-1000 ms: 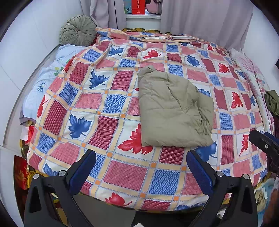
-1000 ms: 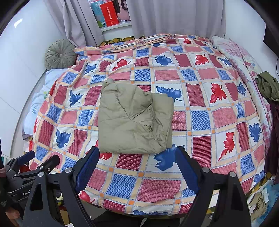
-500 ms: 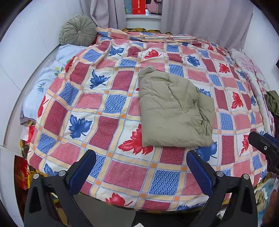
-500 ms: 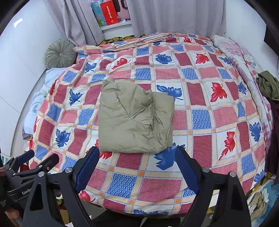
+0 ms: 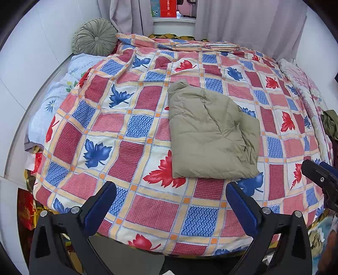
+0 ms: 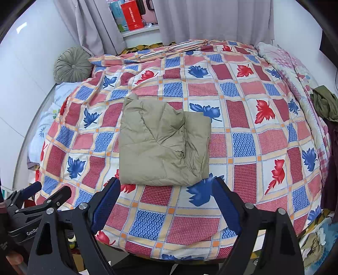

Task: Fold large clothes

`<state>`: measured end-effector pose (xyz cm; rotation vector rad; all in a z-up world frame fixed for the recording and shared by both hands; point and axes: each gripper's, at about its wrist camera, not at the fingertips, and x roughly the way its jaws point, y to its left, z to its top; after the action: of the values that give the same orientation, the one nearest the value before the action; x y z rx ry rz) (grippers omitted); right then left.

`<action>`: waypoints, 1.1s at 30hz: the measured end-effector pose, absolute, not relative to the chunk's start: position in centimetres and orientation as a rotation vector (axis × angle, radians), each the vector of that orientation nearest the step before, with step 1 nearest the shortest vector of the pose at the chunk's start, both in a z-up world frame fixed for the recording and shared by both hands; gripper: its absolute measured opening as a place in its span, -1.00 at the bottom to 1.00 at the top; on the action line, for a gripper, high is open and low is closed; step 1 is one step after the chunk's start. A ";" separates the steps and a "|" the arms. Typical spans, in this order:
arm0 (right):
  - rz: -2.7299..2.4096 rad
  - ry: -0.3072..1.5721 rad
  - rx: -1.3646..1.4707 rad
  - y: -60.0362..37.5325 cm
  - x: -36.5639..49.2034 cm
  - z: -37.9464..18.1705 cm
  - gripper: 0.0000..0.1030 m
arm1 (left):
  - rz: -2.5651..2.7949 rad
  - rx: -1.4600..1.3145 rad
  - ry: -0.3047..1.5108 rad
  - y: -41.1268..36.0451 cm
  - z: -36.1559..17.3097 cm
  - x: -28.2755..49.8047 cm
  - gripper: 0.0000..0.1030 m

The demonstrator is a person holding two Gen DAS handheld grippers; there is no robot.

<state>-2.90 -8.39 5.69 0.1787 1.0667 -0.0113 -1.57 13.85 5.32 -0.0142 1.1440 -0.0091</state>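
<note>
Left wrist view shows me my left tool (image 5: 171,206) spread wide and empty over the near edge of the bed (image 5: 147,211), with the folded khaki jacket (image 5: 213,135) lying flat on the leaf-patterned quilt (image 5: 118,135), apart from both fingers. From the right wrist view, my right tool (image 6: 166,203) is also wide open, holding nothing, its fingertips just short of the jacket's near hem. A round green cushion (image 6: 72,64) sits at the bed's far left corner.

A bed (image 6: 243,139) under a leaf-patterned quilt (image 5: 135,129) is filling my view. White walls (image 5: 31,63) are enclosing it, grey curtains (image 6: 211,19) are hanging behind, and a round green cushion (image 5: 95,37) is sitting in the far corner by a windowsill (image 6: 139,31).
</note>
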 end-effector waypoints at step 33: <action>-0.015 1.068 0.179 -7.9 -3.0 5.7 0.75 | -0.003 -0.025 1.153 14.3 4.9 -1.6 1.00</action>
<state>-3.01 -7.89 5.75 0.1788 1.0676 -0.0155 -1.57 14.34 4.91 -0.0247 1.1533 -0.0026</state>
